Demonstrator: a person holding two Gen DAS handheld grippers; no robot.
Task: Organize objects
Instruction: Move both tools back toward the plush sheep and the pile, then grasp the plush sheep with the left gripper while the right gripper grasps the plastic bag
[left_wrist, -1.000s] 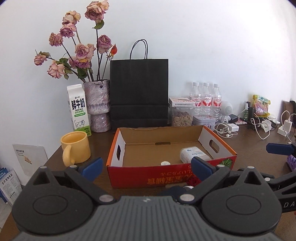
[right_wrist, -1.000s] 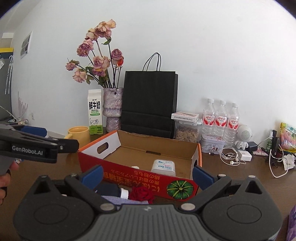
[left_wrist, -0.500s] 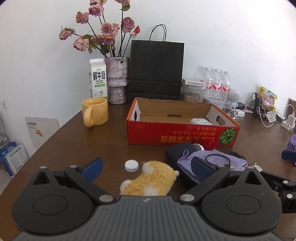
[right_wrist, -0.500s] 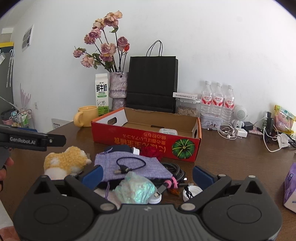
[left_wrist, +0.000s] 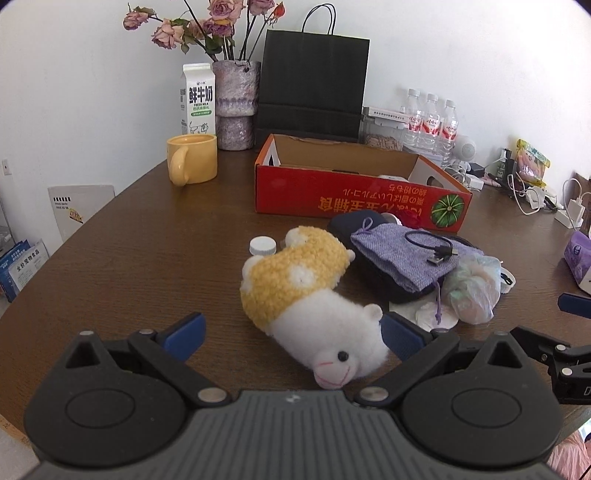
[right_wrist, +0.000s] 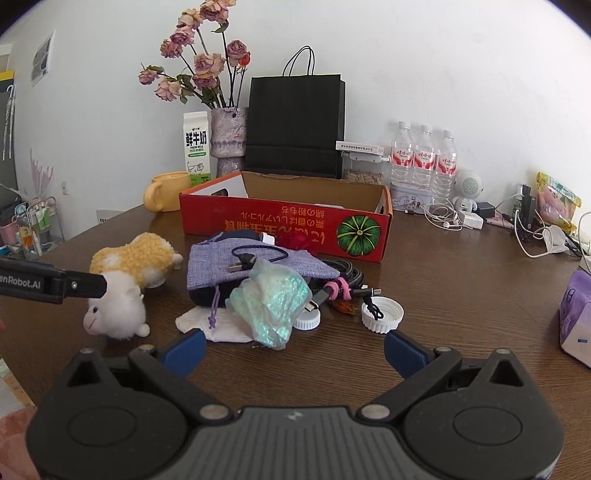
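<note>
A yellow and white plush toy (left_wrist: 295, 284) lies on its side on the brown table (left_wrist: 129, 258), and its white head rests between the fingers of my open left gripper (left_wrist: 291, 334). Right of the toy is a pile: a purple cloth pouch (right_wrist: 251, 269) with a short black cable (right_wrist: 255, 256) on top, a crumpled shiny plastic bag (right_wrist: 271, 299) and a dark case underneath. My right gripper (right_wrist: 295, 350) stands open just in front of the bag, holding nothing. Behind the pile is an open red cardboard box (right_wrist: 284, 221) with a white jar barely showing inside.
White bottle caps (right_wrist: 382, 314) and braided cables (right_wrist: 343, 275) lie right of the bag. A yellow mug (left_wrist: 192, 158), milk carton (left_wrist: 197, 99), flower vase (left_wrist: 236, 103), black paper bag (left_wrist: 310, 81) and water bottles (left_wrist: 430, 122) line the back. A purple tissue pack (right_wrist: 576, 314) sits far right.
Both grippers have drawn back from the box and dropped toward the table. The plush toy and the pile now fill the near view, and the toy's head lies between the left fingers.
</note>
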